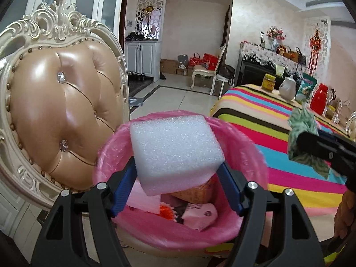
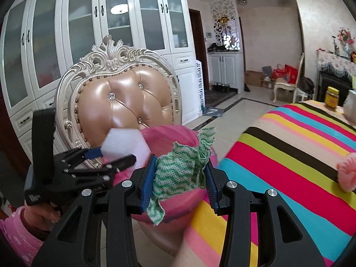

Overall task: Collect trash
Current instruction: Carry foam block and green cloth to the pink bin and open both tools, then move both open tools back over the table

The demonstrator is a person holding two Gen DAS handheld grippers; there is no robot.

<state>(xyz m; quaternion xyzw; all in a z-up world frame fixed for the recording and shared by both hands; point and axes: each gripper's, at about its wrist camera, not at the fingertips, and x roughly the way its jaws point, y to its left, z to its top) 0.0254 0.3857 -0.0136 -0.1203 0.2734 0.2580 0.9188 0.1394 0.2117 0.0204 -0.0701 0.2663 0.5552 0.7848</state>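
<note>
A: Left wrist view?
B: Left gripper point(image 1: 178, 173) pinching white foam block point(image 1: 175, 153), held over pink-lined bin point(image 1: 244, 155) beside chair point(image 1: 62, 111).
A: Right wrist view?
B: Right gripper point(image 2: 178, 184) clamped on green cloth point(image 2: 178, 171), near bin, beside striped table point(image 2: 289, 155).

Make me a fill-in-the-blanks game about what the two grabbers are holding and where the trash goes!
1. The left gripper is holding a white block of ____.
2. The right gripper is squeezing a crumpled cloth that is white and ____.
3. The trash bin is lined with a plastic bag coloured ____.
4. Behind the bin stands a fancy padded ____.

Missing words: foam; green; pink; chair
</note>
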